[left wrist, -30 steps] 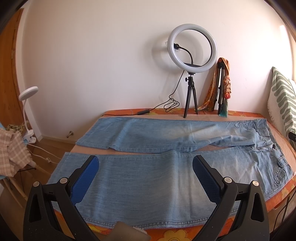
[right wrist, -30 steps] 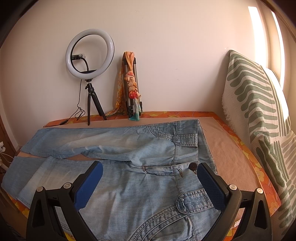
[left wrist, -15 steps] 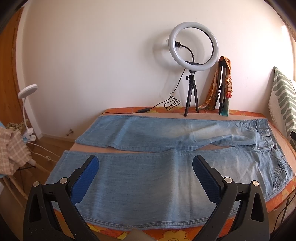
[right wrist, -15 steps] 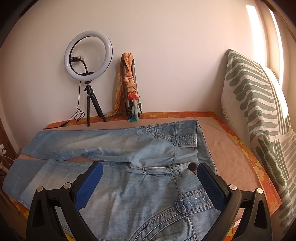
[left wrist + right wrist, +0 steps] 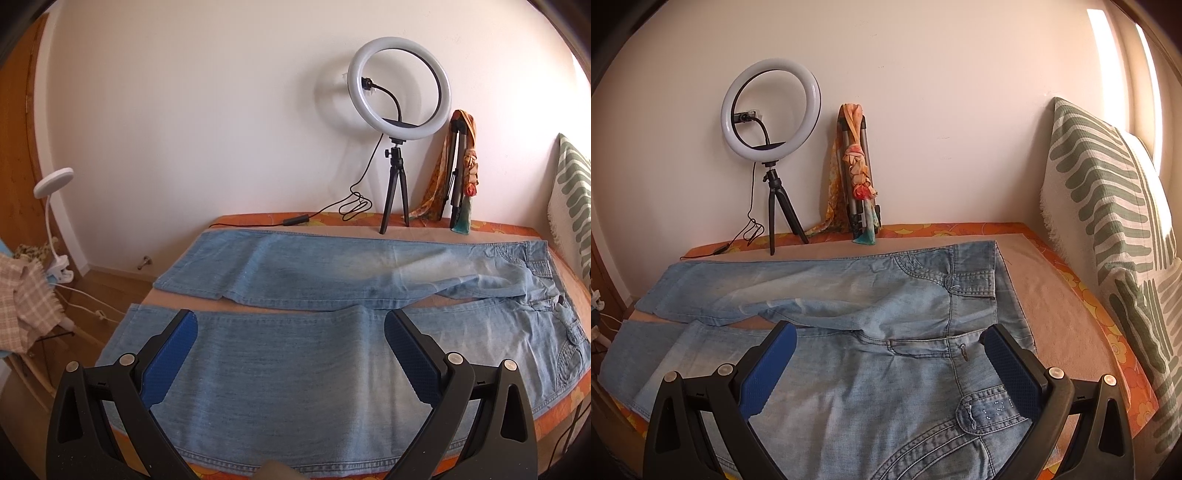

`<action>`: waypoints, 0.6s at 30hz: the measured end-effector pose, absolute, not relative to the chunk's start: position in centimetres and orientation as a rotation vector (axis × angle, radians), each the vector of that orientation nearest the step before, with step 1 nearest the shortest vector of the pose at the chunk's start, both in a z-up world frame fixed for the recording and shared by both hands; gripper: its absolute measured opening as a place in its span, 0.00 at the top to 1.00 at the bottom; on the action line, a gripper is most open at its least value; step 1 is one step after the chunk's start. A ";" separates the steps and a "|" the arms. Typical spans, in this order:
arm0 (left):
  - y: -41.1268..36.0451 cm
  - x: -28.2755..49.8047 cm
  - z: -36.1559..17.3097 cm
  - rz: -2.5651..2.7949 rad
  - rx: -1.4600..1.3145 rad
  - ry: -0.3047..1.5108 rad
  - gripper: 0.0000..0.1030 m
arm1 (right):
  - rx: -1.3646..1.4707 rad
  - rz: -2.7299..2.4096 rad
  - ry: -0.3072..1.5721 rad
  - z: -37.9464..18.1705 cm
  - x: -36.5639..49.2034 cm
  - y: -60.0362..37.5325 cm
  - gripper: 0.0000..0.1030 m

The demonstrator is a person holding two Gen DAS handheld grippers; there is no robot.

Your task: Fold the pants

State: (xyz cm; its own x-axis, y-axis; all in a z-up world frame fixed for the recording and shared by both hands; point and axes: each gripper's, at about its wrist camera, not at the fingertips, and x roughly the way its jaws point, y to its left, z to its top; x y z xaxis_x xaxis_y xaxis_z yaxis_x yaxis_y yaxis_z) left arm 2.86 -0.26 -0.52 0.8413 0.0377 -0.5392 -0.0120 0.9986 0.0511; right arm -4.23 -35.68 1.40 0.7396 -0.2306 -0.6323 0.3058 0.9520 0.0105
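- your left gripper [image 5: 288, 332] hangs with its jaws spread wide and empty; the near leg of the jeans [image 5: 295, 369] lies flat between and beyond its blue ribbed pads.
- your right gripper [image 5: 886, 347] is likewise released, holding nothing, above the fly and the studded pocket flap of the jeans [image 5: 871, 369].
- the jeans are pale, faded denim with heavy seams, spread full length on the bed [image 5: 1071, 321], legs slightly apart, waistband toward the striped cushion [image 5: 1108, 221].
- the bed cover is plain tan with an orange flowered border.
- against the far wall stand a ring light [image 5: 400, 99] on a small black tripod and a folded tripod wrapped in an orange scarf [image 5: 855, 173].
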 end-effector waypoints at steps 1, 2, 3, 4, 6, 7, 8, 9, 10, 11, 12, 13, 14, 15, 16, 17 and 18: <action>-0.1 3.3 -0.7 0.019 0.034 0.593 0.02 | 0.113 -0.292 0.680 1.3 -3.9 -35.5 0.00; 0.1 3.8 -1.0 0.014 0.023 0.619 0.02 | 0.106 -0.290 0.682 1.3 -3.6 -35.4 0.00; 0.2 4.3 -1.2 0.009 0.019 0.644 0.02 | 0.097 -0.288 0.685 1.2 -3.3 -35.2 0.00; 0.4 4.8 -1.5 -0.002 0.017 0.669 0.02 | 0.085 -0.284 0.689 1.1 -3.0 -35.0 0.00; 0.7 5.4 -1.9 -0.007 0.018 0.699 0.02 | 0.068 -0.269 0.701 0.9 -2.3 -34.6 0.00; 1.0 5.7 -2.0 -0.007 0.015 0.706 0.02 | 0.068 -0.255 0.710 0.8 -1.9 -34.5 0.00; 1.3 6.0 -2.0 -0.012 0.009 0.709 0.03 | 0.072 -0.235 0.717 0.6 -1.6 -34.4 0.00; 1.7 6.3 -1.8 -0.019 -0.002 0.709 0.05 | 0.081 -0.209 0.723 0.4 -1.2 -34.4 0.00; 2.1 6.5 -1.6 -0.030 -0.017 0.703 0.08 | 0.094 -0.178 0.731 0.2 -0.7 -34.5 0.00; 2.5 6.8 -1.4 -0.046 -0.034 0.693 0.09 | 0.106 -0.153 0.740 0.0 -0.1 -34.5 0.00; 3.0 7.1 -1.1 -0.058 -0.049 0.684 0.09 | 0.115 -0.133 0.749 -0.2 0.5 -34.6 0.00; 3.4 7.5 -0.9 -0.062 -0.060 0.678 0.09 | 0.117 -0.116 0.757 -0.5 1.2 -34.5 0.00; 3.7 8.0 -0.7 -0.059 -0.064 0.681 0.09 | 0.112 -0.099 0.765 -0.7 2.0 -34.5 0.00; 3.9 8.6 -0.6 -0.050 -0.058 0.688 0.09 | 0.099 -0.085 0.777 -1.0 2.9 -34.5 0.00; 4.2 9.2 -0.5 -0.039 -0.051 0.693 0.09 | 0.084 -0.075 0.789 -1.2 3.8 -34.5 0.00; 4.4 9.8 -0.4 -0.029 -0.043 0.693 0.09 | 0.073 -0.064 0.799 -1.4 4.9 -34.5 0.00; 4.6 10.4 -0.4 -0.020 -0.034 0.691 0.09 | 0.067 -0.052 0.806 -1.6 5.9 -34.5 0.00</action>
State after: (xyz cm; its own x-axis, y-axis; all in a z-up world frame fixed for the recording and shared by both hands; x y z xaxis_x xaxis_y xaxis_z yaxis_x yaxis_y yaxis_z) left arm 10.43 4.62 -0.35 0.7703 -0.0299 -0.6369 0.0071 0.9992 -0.0384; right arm 5.91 -34.47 -1.59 0.6910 -0.0208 -0.7226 0.0717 0.9966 0.0398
